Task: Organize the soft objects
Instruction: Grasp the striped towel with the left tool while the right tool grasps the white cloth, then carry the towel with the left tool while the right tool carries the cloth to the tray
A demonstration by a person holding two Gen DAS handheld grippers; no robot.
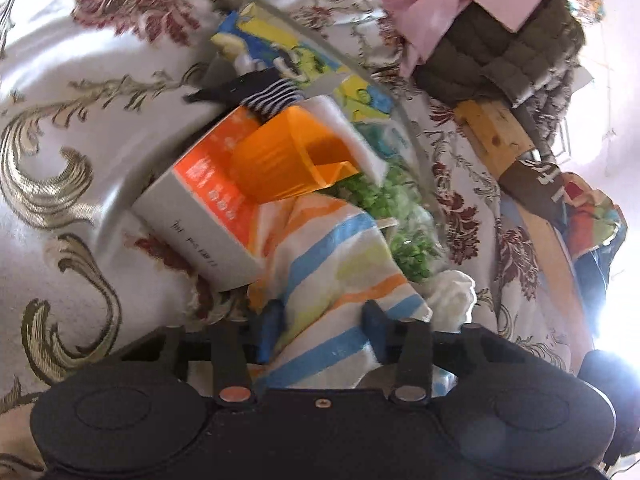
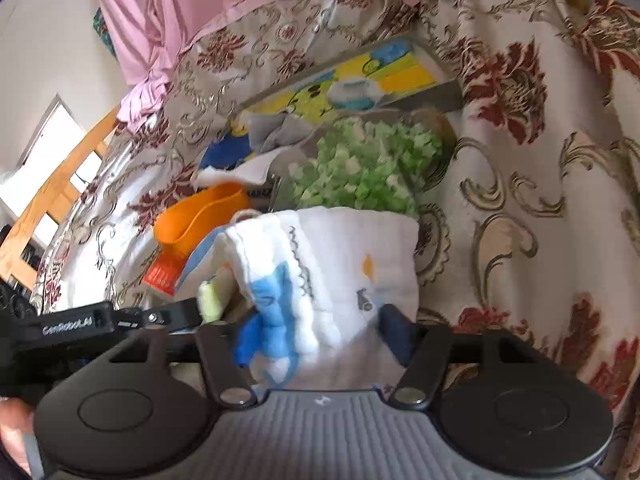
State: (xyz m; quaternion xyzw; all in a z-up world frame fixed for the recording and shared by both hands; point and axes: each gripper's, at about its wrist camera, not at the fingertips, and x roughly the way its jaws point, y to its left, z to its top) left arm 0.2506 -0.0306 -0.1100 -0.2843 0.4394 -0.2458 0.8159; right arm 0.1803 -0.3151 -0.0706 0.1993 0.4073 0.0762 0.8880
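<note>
A towel (image 1: pixel 320 264) with orange, blue and yellow stripes lies bunched on the floral bedspread (image 1: pixel 60 80). My left gripper (image 1: pixel 323 320) is shut on its near end, and the fabric fills the gap between the blue fingertips (image 1: pixel 272 328). In the right wrist view a white muslin cloth (image 2: pixel 360 248) with blue and grey prints fills the space between the pads of my right gripper (image 2: pixel 320 336), which is shut on it. The left gripper's black body (image 2: pixel 100 322) shows at the left edge of that view, close beside the right one.
Behind the cloths are an orange plastic cup (image 1: pixel 280 156), an orange-and-white box (image 1: pixel 204 208), a heap of green foam bits (image 2: pixel 360 168), a flat colourful box (image 2: pixel 360 76) and a striped sock (image 1: pixel 272 96). Pink fabric (image 2: pixel 200 0) lies further back. A wooden frame (image 2: pixel 60 184) is at the left.
</note>
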